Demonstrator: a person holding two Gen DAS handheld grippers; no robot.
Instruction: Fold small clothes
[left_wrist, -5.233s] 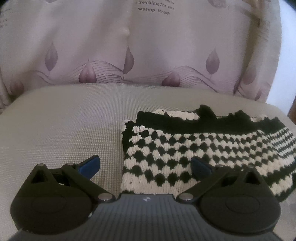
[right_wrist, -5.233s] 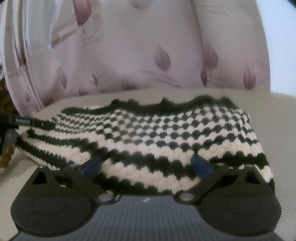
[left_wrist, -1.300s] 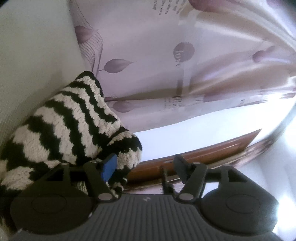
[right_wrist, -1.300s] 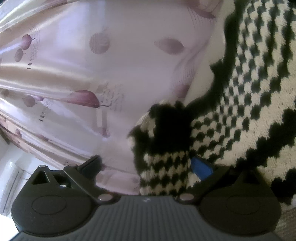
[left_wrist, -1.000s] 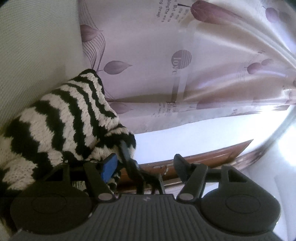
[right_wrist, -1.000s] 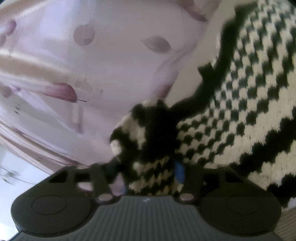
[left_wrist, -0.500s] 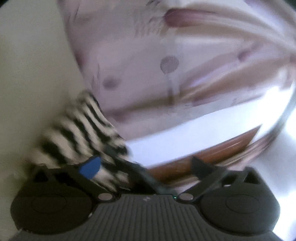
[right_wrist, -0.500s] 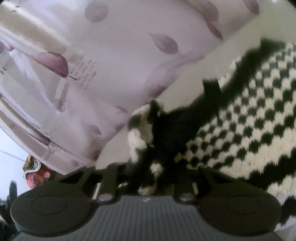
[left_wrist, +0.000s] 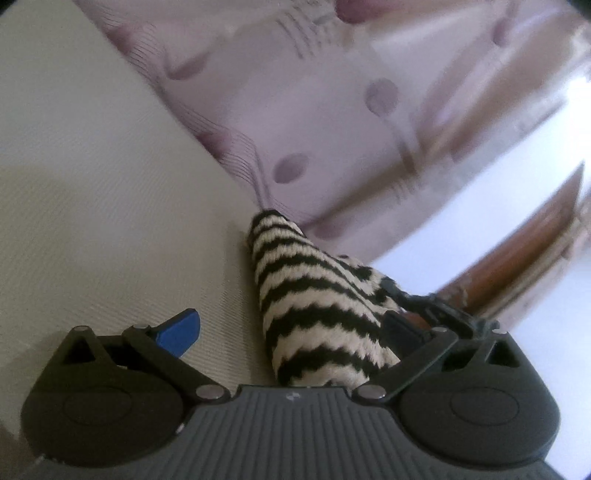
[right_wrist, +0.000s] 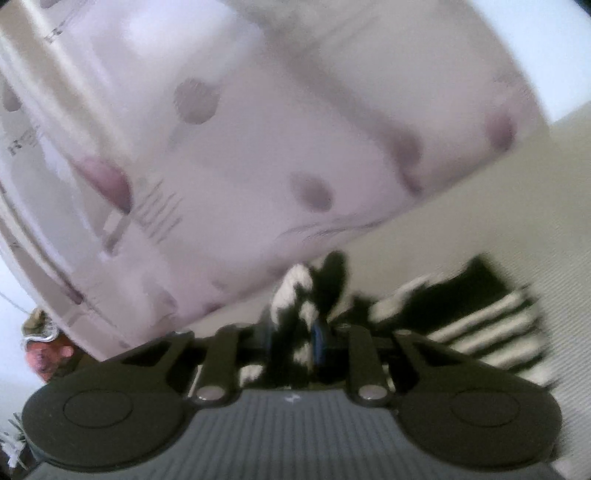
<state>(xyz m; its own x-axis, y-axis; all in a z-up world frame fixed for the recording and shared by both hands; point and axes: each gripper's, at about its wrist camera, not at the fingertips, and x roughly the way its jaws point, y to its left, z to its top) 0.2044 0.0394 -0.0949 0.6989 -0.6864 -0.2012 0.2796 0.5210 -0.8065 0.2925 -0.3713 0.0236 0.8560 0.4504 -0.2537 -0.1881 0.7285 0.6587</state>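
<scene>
Knit garment (left_wrist: 317, 314) btwn wide left gripper (left_wrist: 291, 328) fingers; right gripper (right_wrist: 295, 336) pinches it.

The left gripper (left_wrist: 291, 330) has just opened to full spread, while the right gripper (right_wrist: 295, 341) has just closed, pinching knit.

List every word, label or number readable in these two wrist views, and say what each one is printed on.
None can be read.
Curtain: dark printed lettering at the left edge and beside a purple leaf in the right wrist view, too blurred to read.
Curtain, left wrist view: faint lines of print near the top, blurred.
Knitted garment: no text, only black and white stripes.
</scene>
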